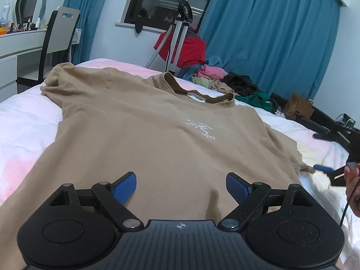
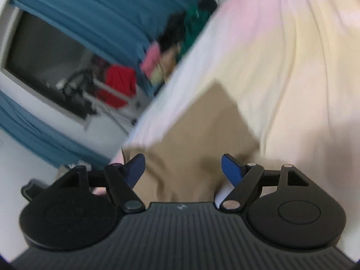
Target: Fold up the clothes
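Tan shirt (image 1: 139, 121) spread flat — bed (image 1: 20, 121) margins bare.

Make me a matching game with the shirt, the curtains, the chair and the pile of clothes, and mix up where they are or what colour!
Things:
1. T-shirt
2. curtains
3. chair
4. pile of clothes

Clues:
A. blue
B. at the white desk
C. spread flat on the bed, tan
D. heaped at the bed's far edge

Pairs: 1-C, 2-A, 3-B, 4-D
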### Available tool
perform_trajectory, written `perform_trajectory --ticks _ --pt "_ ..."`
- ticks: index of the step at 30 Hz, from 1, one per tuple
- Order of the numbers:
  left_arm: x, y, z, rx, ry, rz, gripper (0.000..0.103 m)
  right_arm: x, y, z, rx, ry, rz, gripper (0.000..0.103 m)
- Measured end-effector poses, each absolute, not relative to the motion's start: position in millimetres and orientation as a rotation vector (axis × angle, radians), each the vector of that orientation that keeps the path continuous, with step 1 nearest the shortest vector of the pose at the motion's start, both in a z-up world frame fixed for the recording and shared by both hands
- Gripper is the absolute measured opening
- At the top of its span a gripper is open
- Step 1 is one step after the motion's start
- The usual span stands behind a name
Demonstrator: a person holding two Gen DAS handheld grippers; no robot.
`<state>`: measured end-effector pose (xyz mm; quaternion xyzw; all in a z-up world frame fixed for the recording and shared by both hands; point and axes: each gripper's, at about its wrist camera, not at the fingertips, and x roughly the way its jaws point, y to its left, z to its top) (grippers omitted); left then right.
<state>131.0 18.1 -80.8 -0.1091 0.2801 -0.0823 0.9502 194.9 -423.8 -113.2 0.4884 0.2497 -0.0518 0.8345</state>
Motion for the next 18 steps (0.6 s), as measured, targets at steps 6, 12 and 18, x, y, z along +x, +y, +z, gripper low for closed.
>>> perform_trajectory --ticks 6,12,18 --pt "122.5 15.7 -78.9 -0.203 0.57 -0.145 0.089 208.7 -407.4 -145.5 1.088 0.59 -0.116 0.074" --pt "122.5 15.1 -82.3 -0.194 0.571 -0.143 0.089 234.1 -407.8 -160.4 0.985 0.5 -0.094 0.011" --pt "123.7 18.0 -84.4 -0.199 0.58 -0.131 0.089 210.6 -419.5 -146.2 1.006 0.398 -0.181 0.005"
